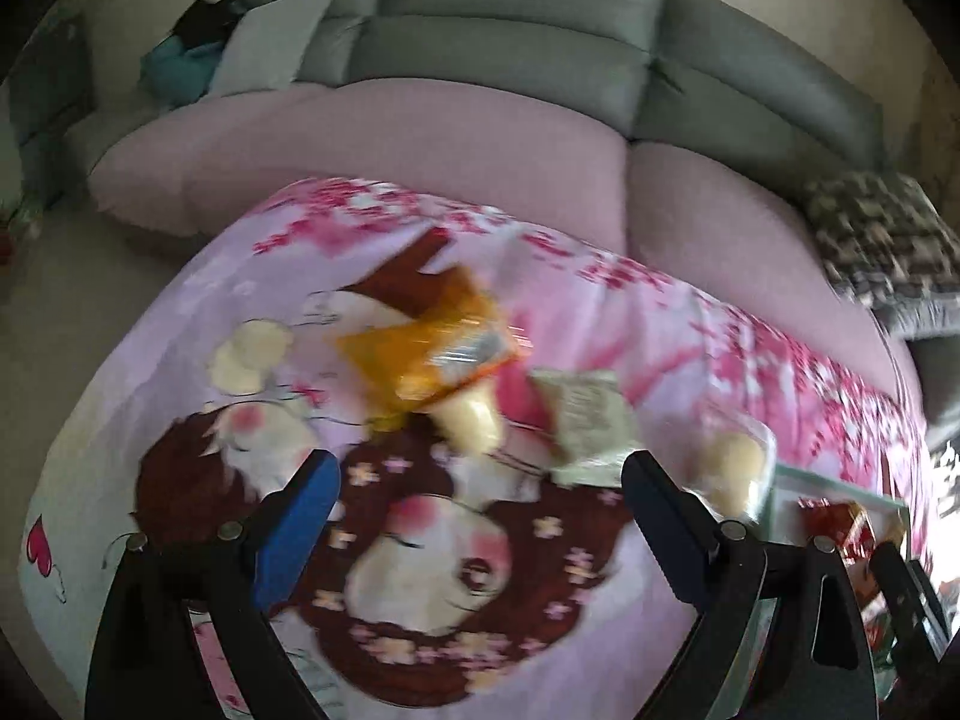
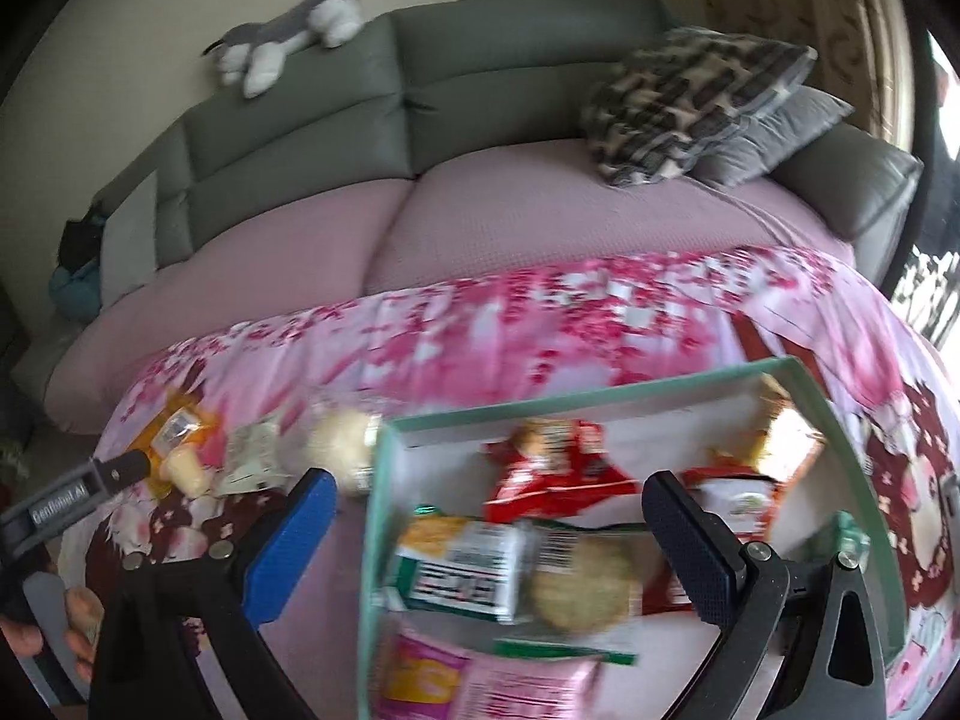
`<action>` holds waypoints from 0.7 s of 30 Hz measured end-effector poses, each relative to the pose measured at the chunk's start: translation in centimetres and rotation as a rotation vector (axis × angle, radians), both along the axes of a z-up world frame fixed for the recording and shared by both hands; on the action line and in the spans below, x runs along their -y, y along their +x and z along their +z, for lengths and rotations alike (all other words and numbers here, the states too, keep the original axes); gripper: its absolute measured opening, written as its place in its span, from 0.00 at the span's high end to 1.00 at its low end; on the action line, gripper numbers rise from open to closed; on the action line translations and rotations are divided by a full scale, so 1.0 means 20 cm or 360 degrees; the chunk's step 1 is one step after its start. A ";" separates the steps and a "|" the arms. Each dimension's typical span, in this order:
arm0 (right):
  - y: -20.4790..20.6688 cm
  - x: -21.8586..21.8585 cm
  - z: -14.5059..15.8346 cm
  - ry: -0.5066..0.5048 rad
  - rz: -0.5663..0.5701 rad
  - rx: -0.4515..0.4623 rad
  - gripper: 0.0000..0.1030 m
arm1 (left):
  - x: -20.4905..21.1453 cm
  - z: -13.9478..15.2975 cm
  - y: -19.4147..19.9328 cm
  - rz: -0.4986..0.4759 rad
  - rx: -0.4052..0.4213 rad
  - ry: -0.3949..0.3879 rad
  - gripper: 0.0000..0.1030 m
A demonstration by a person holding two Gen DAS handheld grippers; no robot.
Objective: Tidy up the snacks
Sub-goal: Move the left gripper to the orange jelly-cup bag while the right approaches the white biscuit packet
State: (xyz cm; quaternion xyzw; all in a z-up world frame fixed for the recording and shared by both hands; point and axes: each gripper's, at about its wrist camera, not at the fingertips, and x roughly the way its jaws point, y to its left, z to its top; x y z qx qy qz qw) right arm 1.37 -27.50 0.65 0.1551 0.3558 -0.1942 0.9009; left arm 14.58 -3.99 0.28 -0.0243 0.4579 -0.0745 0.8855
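On the left gripper's [image 2: 129, 468] grey arm, white lettering seems to read "GenRobot.AI"; its jaws stand spread, empty. Right gripper [image 2: 489, 540], spread, hovers above the box [image 2: 600, 399]; snack labels blur unreadably.

Snack packs [image 1: 432, 342] motion-blurred, labels illegible; pink pack [image 2: 480, 684] cut off at btm edge.

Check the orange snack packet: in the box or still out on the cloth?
Out. The orange packet lies on the printed cloth, left of the green-rimmed box, beside other loose snacks.
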 end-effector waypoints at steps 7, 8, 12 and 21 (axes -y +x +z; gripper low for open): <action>0.13 -0.23 -0.01 -0.0001 0.0169 -0.0001 0.00 | -0.22 -0.02 0.08 0.0104 -0.0043 -0.0023 0.08; 0.15 -0.27 -0.02 -0.0007 0.0196 -0.0004 0.00 | -0.23 -0.02 0.09 0.0107 -0.0048 -0.0034 0.08; 0.20 -0.37 -0.04 -0.0043 0.0274 -0.0035 0.00 | -0.29 -0.04 0.14 0.0117 -0.0081 -0.0108 0.08; 0.33 -0.49 -0.10 -0.0060 0.0375 -0.0074 0.00 | -0.31 -0.09 0.23 0.0082 -0.0124 -0.0251 0.08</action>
